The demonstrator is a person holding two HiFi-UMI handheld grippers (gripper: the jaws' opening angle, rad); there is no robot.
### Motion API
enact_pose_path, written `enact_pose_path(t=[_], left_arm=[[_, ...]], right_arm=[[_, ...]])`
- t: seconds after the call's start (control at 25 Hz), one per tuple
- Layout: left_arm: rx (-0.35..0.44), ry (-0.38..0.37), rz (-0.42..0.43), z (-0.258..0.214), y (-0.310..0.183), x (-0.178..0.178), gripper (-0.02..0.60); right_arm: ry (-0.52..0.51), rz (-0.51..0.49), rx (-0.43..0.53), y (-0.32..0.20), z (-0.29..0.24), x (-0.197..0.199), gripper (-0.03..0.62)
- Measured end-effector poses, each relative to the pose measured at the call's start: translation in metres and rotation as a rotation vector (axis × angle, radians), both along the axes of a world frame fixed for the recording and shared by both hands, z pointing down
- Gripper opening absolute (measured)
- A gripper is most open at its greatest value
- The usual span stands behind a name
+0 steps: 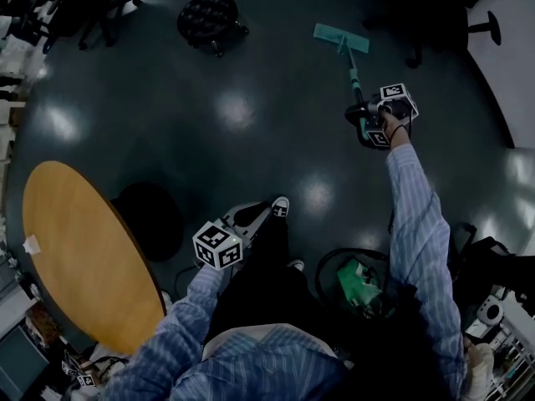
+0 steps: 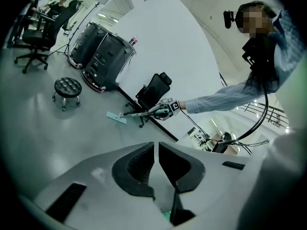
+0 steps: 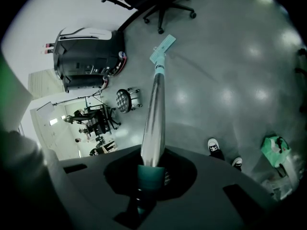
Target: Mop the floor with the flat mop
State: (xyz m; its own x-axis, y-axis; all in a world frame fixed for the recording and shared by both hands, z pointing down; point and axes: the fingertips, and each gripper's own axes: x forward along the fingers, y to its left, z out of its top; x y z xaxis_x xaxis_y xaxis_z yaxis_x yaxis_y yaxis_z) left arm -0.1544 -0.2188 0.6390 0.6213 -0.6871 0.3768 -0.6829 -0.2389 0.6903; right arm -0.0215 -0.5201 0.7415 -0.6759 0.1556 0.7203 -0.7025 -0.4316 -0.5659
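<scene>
Plainly, the flat mop [image 1: 340, 35] is out ahead and to the person's right, its teal pad seemingly lying on the grey floor [image 1: 251, 140] with the handle [image 3: 154, 109] running back to the right gripper [image 3: 152, 169], whose jaws are clamped on the teal grip at the handle's upper end. That is the only hold: the left gripper [image 2: 156, 164] hangs low near the person's knee, jaws pressed together on nothing. With one gripper so far up a long pole, the likeliest trouble is the handle rolling or sliding in the jaws once the pad drags, so that the pad tips onto an edge and skims rather than wipes. The pad also sits near the star base of an office chair [image 3: 168, 8] (the right gripper view shows the legs just beyond it), and a forward push could snag a castor. A wide sweep leftward could knock the round stool [image 1: 209, 15]. Closer in, a pull back towards the feet brings the pad near the green bag [image 1: 359, 282] and the cables looped beside it.
</scene>
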Motion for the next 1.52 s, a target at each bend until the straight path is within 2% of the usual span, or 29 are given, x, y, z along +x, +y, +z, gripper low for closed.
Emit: enact_pose_path(t=[0.24,0.6,0.96,1.16,1.52], left_arm=[[0.06,0.018,-0.036,-0.027,0.001,-0.001,0.032],[0.087,-0.009,0.061,-0.038,0.021,0.043,0.032],[0.11,-0.004,0.142,-0.054,0.07,0.095,0.032],[0.119,-0.008,0.145,-0.061,0.099,0.113,0.032],[0.16,-0.011,0.141,-0.084,0.156,0.153,0.032]], right_arm=[[-0.014,0.014,-0.015,0.036,-0.009,0.007,0.035],[-0.002,-0.04,-0.032,0.13,-0.017,0.057,0.035],[-0.006,-0.075,-0.046,0.247,-0.019,0.114,0.035],[-0.019,-0.08,-0.061,0.322,-0.026,0.138,0.035],[-0.082,-0.03,-0.082,0.468,-0.04,0.166,0.035]])
